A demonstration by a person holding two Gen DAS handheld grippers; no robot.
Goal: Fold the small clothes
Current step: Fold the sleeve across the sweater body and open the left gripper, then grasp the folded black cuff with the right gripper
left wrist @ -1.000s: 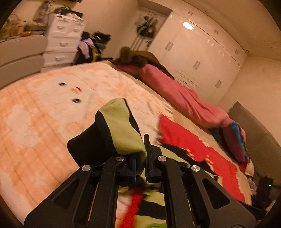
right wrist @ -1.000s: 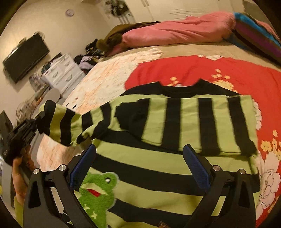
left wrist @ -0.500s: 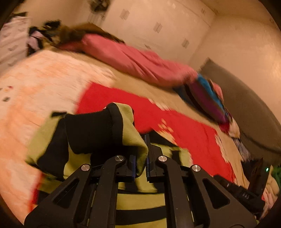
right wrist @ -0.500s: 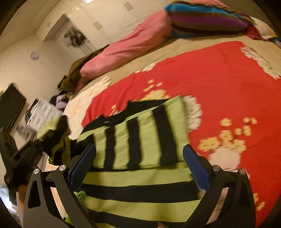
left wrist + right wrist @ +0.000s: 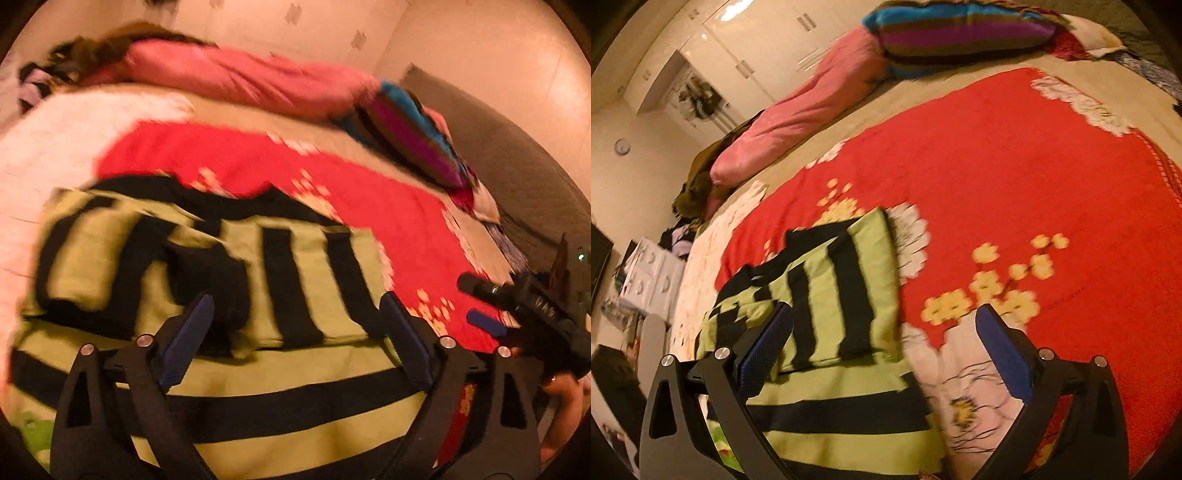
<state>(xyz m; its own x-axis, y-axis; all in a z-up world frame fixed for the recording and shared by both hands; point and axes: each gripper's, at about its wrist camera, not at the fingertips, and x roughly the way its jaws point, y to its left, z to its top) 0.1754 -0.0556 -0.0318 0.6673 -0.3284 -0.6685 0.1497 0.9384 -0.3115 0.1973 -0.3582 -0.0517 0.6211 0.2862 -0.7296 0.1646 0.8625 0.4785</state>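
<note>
Red blanket (image 5: pixel 1015 166) fills most of the right view, with the green-and-black striped sweater (image 5: pixel 229 280) lower left, both sleeves folded in. Soft, floppy knit, so I'd pinch the hem. Left gripper (image 5: pixel 295 339) just sprang wide, empty; right gripper (image 5: pixel 882 354) wide too.

My left gripper (image 5: pixel 295 328) and right gripper (image 5: pixel 882 343) had black frames, silver screws, blue ribbed pads; one finger possibly wore a ring.
</note>
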